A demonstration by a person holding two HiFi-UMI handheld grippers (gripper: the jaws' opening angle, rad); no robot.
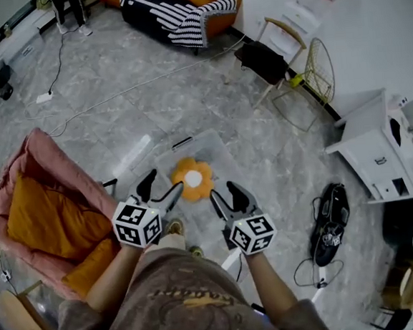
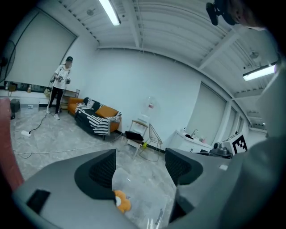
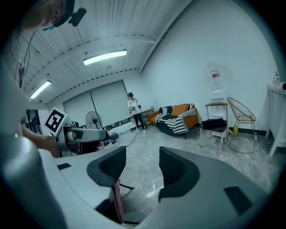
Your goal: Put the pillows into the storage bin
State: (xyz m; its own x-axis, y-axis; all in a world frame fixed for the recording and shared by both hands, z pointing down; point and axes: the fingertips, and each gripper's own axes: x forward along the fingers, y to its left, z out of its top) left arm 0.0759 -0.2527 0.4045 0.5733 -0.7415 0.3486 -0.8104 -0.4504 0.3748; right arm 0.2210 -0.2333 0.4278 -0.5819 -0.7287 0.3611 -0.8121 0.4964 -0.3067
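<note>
A clear storage bin (image 1: 210,147) stands on the grey floor ahead of me, with an orange flower-shaped pillow (image 1: 192,178) lying in it. Left of it is a pink chair (image 1: 44,157) holding a large orange pillow (image 1: 50,221) and a second one (image 1: 93,267). My left gripper (image 1: 164,184) hangs open above the bin's near left edge, nothing between its jaws. My right gripper (image 1: 225,193) is open and empty near the bin's near right corner. The left gripper view looks past the left gripper (image 2: 140,161) at the flower pillow (image 2: 121,201) in the bin (image 2: 145,197). The right gripper (image 3: 143,163) faces the floor.
An orange sofa with a striped blanket (image 1: 179,12) stands at the far end, with a black-seated chair (image 1: 263,59) and a gold wire chair (image 1: 318,72) to the right. A white cabinet (image 1: 378,153) and a black bag (image 1: 330,222) sit right. Cables cross the floor. A person (image 2: 59,87) stands far off.
</note>
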